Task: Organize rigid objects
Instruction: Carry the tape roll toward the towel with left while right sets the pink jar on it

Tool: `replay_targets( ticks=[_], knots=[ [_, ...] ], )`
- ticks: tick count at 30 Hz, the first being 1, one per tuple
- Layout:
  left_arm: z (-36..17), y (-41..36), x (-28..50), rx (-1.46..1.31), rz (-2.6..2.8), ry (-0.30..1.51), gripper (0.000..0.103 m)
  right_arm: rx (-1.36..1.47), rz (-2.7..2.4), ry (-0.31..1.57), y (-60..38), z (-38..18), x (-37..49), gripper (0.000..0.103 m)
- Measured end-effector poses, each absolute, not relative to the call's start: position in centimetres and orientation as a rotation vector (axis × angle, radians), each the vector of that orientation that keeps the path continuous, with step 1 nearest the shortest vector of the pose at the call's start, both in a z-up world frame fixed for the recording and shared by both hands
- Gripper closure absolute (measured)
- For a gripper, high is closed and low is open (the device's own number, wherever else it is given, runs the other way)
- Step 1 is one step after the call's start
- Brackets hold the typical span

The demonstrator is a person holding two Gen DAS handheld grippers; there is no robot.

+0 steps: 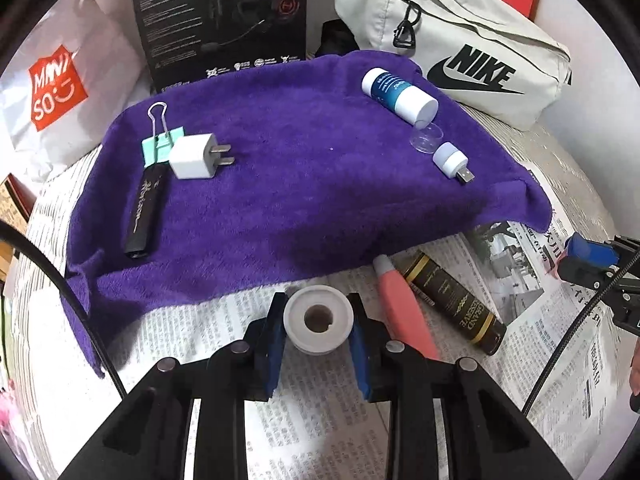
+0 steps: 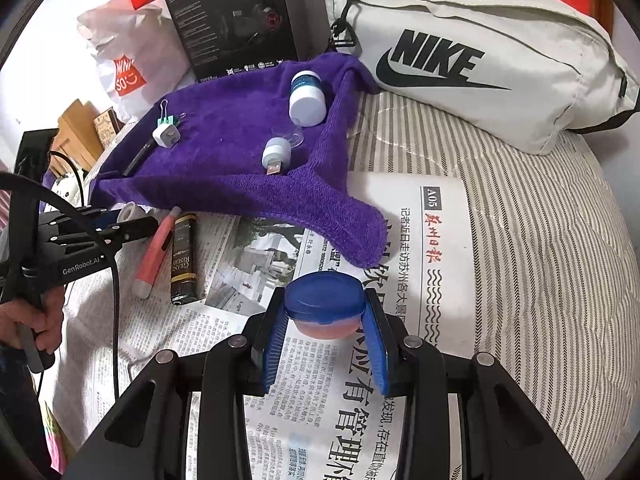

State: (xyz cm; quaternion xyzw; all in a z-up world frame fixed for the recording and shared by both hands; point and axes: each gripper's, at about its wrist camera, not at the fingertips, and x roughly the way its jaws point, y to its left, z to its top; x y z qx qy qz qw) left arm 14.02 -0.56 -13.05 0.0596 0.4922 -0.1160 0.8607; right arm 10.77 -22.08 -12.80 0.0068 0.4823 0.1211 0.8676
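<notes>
My left gripper (image 1: pixel 319 322) is shut on a white tape roll (image 1: pixel 319 318), held above the newspaper just before the purple towel (image 1: pixel 280 200). My right gripper (image 2: pixel 326 312) is shut on a blue-lidded pink jar (image 2: pixel 325 294) over the newspaper; it also shows in the left wrist view (image 1: pixel 590 250). On the towel lie a green binder clip (image 1: pixel 160 142), a white charger plug (image 1: pixel 196 156), a black pen-like stick (image 1: pixel 145 212), a blue and white bottle (image 1: pixel 398 94), a clear cap (image 1: pixel 426 136) and a small USB light (image 1: pixel 454 160).
A pink tube (image 1: pixel 404 312) and a dark brown tube (image 1: pixel 454 302) lie on the newspaper (image 2: pixel 360 400) before the towel. A Nike bag (image 2: pixel 472 56), a black box (image 1: pixel 220 16) and a Miniso bag (image 1: pixel 60 92) stand behind. Striped bedding (image 2: pixel 540 260) lies to the right.
</notes>
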Motion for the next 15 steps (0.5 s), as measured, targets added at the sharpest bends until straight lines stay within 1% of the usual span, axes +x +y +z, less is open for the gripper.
replay_targets(
  ticks=[3,15],
  knots=[
    [-12.9,0.6,13.7,0.084,-0.250,1.053,0.075,0.010,0.266,0.996,-21.6,-12.3,10.7,0.066],
    [-9.9,4.7,11.8,0.014,-0.219,0.994,0.075,0.001,0.329,0.968,-19.8,-10.7,11.3,0.066]
  ],
)
